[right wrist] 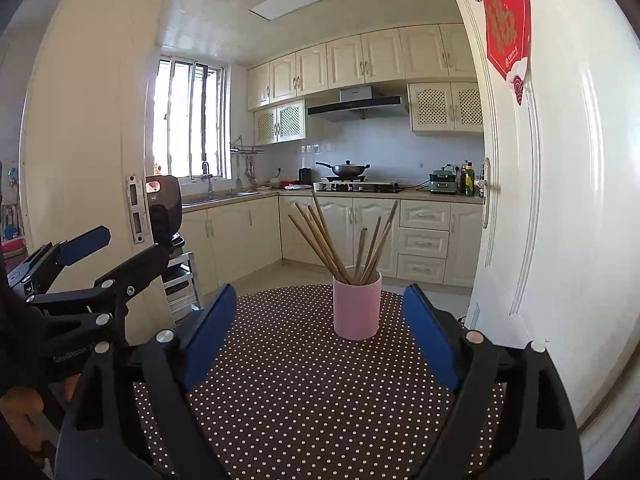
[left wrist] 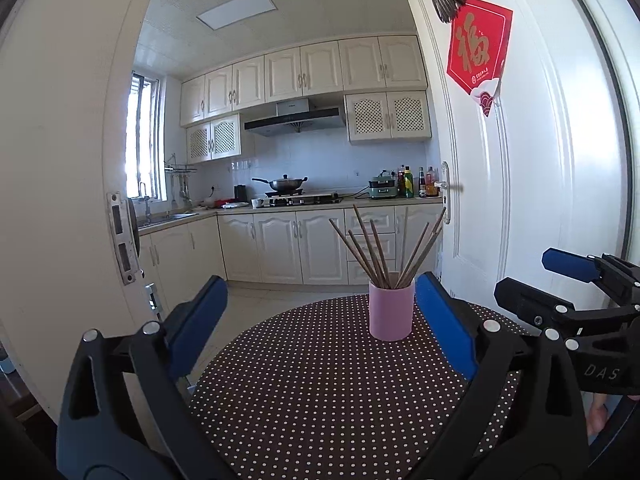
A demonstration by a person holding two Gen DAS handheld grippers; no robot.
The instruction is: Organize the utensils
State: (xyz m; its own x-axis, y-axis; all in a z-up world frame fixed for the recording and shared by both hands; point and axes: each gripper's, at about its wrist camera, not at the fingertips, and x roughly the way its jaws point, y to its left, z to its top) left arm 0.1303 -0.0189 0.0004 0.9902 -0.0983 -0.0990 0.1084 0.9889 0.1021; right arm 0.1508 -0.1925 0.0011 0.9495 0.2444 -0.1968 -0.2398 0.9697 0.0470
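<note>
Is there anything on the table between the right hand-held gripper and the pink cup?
Nothing: in the right wrist view only bare dotted tablecloth lies between the right hand-held gripper and the pink cup.

One pink cup (left wrist: 391, 312) sitting at about 12 o'clock on one polka-dot table (left wrist: 320, 400); chopsticks (left wrist: 380, 248) fanned out in it, roughly ten, hard to count exactly; two grippers, left gripper (left wrist: 320, 328) and right gripper (right wrist: 320, 328), both spread wide.

Daylight streaming through a barred window (right wrist: 188, 120), cream cabinets (left wrist: 304, 72) lining a tiled kitchen, a wok (left wrist: 285, 184) sitting on the stove, a white door (left wrist: 520, 160) standing open.
</note>
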